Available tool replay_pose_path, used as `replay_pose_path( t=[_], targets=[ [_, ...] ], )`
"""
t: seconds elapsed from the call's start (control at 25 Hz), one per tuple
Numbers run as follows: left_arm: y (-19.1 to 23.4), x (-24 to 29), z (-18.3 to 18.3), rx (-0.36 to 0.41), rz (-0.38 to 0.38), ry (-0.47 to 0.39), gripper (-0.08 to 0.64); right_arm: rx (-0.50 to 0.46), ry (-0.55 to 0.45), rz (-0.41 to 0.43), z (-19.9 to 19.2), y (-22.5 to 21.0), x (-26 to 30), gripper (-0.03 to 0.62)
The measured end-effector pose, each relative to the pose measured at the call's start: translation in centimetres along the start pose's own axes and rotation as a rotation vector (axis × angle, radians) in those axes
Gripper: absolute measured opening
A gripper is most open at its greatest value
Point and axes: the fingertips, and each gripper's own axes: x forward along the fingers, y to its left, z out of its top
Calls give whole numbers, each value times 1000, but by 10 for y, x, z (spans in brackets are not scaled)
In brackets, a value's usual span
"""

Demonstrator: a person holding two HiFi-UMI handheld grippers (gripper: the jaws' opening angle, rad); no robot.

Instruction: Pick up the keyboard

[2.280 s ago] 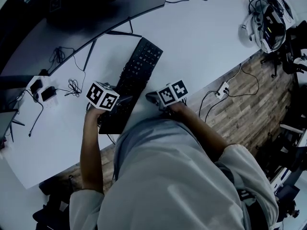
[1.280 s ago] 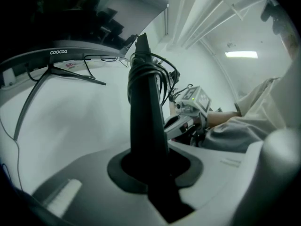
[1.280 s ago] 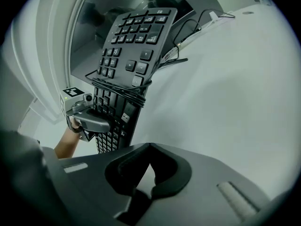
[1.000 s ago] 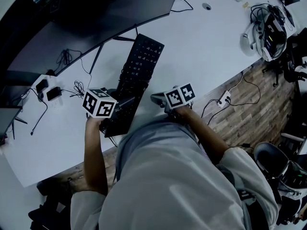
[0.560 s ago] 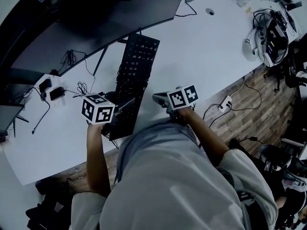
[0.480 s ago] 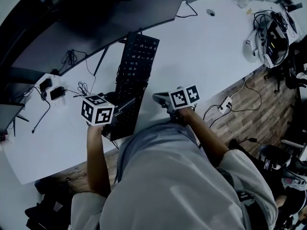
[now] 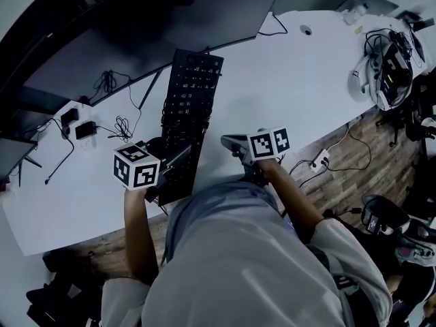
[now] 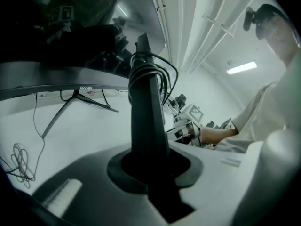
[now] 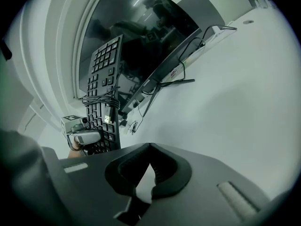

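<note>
- Now the left gripper (image 7: 174,161) is clamped on the near end of the keyboard (image 7: 191,101), which it holds tilted above the desk (image 7: 286,73).
- Beside it, the right gripper (image 7: 228,142) has its jaws together, empty.

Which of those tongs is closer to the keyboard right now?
Left. The left tongs are clamped on the near end of the keyboard; the right tongs sit off to its right, empty and not touching it.

You're looking at a keyboard (image 7: 188,104) of matt black plastic, a desk (image 7: 286,80) with a smooth white top, a monitor (image 7: 170,19) with a glossy dark screen, and a floor (image 7: 371,162) of grained wood planks.
</note>
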Motion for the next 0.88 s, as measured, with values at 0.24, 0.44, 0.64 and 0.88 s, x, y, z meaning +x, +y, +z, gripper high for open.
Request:
replay_pose_path(
  t=[0.24, 0.44, 0.64, 0.88],
  targets=[
    [-10, -11, 11, 16, 46, -99, 0, -48, -18, 2, 11, 3, -17, 2],
    [-9, -33, 14, 31, 106, -160, 0, -39, -76, 58, 26, 31, -23, 2],
    [-17, -47, 22, 55, 152, -237, 0, -138, -107, 30, 40, 47, -32, 2],
    [-26, -58, 29, 78, 204, -281, 0, -247, -124, -14, 47, 56, -44, 2]
  ],
)
